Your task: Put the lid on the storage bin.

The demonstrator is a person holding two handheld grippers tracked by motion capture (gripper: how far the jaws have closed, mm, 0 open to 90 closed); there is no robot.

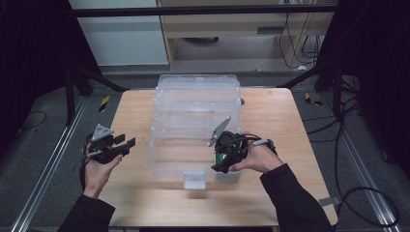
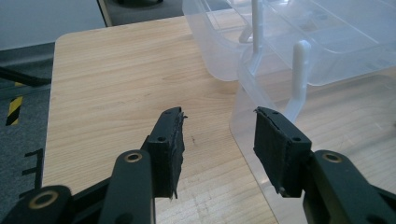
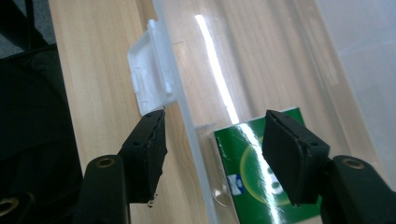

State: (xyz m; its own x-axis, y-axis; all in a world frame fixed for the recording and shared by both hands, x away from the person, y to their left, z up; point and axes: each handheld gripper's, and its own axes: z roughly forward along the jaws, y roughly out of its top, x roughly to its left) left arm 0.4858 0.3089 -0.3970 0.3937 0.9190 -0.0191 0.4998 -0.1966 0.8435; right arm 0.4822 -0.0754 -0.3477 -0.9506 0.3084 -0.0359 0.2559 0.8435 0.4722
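Observation:
A clear plastic box (image 1: 153, 150) stands in the middle of the wooden table (image 1: 130, 108), its clear lid (image 1: 198, 92) folded back behind it. A green packet (image 1: 221, 157) lies inside at the front right corner. My right gripper (image 1: 220, 167) reaches over that corner. In the right gripper view its jaws (image 3: 215, 116) straddle the thin front wall (image 3: 189, 126), one outside beside the white latch (image 3: 149, 79), one inside above the green packet (image 3: 252, 177); the pads press on nothing. My left gripper (image 1: 126, 141) hovers open just left of the box, nothing between its jaws (image 2: 218, 114).
In the left gripper view the box's left wall (image 2: 243, 135) with a white hinge post (image 2: 301, 70) is close to the right jaw. Bare wood lies left of the box and along the front edge (image 1: 159, 200). Black frame legs and cables surround the table.

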